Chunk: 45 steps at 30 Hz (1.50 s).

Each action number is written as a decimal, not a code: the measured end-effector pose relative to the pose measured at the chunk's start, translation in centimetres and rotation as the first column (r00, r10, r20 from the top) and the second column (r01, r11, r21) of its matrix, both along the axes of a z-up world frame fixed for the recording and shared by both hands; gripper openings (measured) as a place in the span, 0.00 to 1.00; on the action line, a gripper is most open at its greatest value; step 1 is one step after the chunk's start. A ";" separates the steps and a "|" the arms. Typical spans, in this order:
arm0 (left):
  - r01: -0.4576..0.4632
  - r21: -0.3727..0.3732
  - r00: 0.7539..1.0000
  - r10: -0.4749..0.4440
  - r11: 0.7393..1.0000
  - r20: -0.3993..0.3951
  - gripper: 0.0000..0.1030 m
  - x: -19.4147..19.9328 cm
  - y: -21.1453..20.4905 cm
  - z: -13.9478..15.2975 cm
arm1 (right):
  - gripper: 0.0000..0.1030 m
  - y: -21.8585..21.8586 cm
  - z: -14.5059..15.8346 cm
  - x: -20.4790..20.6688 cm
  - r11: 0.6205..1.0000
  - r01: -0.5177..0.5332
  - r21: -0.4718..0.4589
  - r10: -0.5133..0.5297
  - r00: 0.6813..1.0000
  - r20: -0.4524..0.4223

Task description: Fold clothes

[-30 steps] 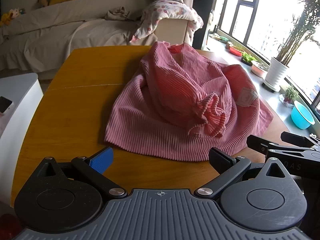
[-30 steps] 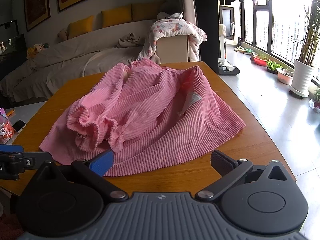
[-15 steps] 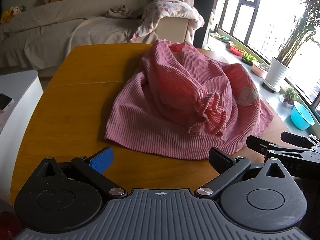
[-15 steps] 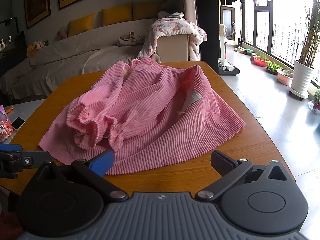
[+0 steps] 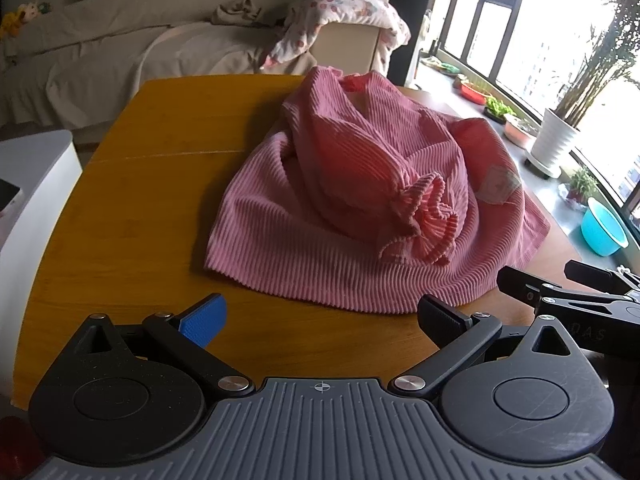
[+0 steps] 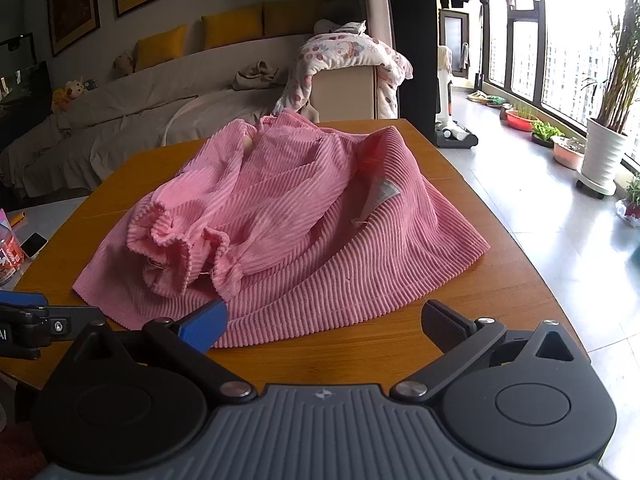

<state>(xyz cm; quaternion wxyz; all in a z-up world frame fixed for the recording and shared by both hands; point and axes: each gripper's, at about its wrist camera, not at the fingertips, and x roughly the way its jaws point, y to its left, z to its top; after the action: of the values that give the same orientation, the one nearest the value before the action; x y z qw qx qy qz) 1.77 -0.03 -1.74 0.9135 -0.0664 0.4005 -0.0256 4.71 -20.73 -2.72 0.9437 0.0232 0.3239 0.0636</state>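
A pink ribbed garment (image 5: 340, 216) is seen heaped on the wooden table (image 5: 132, 216), bunched rather than flat, with its hem spread toward the near edge. A ruffled cuff (image 5: 424, 216) is draped over the top of the pile, and a pale patch (image 5: 498, 188) is shown on the window side of the cloth.

The left gripper (image 5: 322, 318) is held low at the near edge of the table, its fingers spread wide with nothing between them; the hem lies just ahead of its black finger, and whether it is touched cannot be told. The blue pad (image 5: 204, 320) is kept over bare wood.

From the right wrist view, the right gripper (image 6: 324, 324) is likewise held wide apart and nothing is pinched. Its blue pad (image 6: 204, 326) is placed right at the garment's (image 6: 304, 216) near hem; actual contact cannot be judged. The ruffled cuff (image 6: 176, 248) is seen just beyond it. The left gripper's (image 6: 24, 322) fingers are glimpsed at the left border.

A sofa (image 6: 132, 108) with yellow cushions (image 6: 160, 46) is seen behind the table (image 6: 460, 320).
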 end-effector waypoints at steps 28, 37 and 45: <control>0.232 -0.361 0.971 -0.238 0.903 0.027 1.00 12.5 4.3 -3.1 | 1.00 -4.9 -0.5 16.7 0.878 0.039 0.477 0.008 0.995 -0.097; 0.292 -0.416 0.955 -0.283 0.861 0.085 1.00 12.0 5.8 -3.9 | 1.00 -5.1 -4.1 15.6 0.756 0.052 0.653 0.010 0.996 -0.091; 0.389 -0.326 0.919 -0.385 0.862 0.081 1.00 8.2 5.8 -3.7 | 1.00 -3.5 -4.0 10.4 0.814 -0.057 0.577 0.085 0.996 -0.020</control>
<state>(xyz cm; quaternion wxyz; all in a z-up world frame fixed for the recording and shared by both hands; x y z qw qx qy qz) 10.00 5.78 -5.43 0.8675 -0.1392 0.3893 -0.2765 15.11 -24.18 -6.68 0.8819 0.2967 0.3113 0.1932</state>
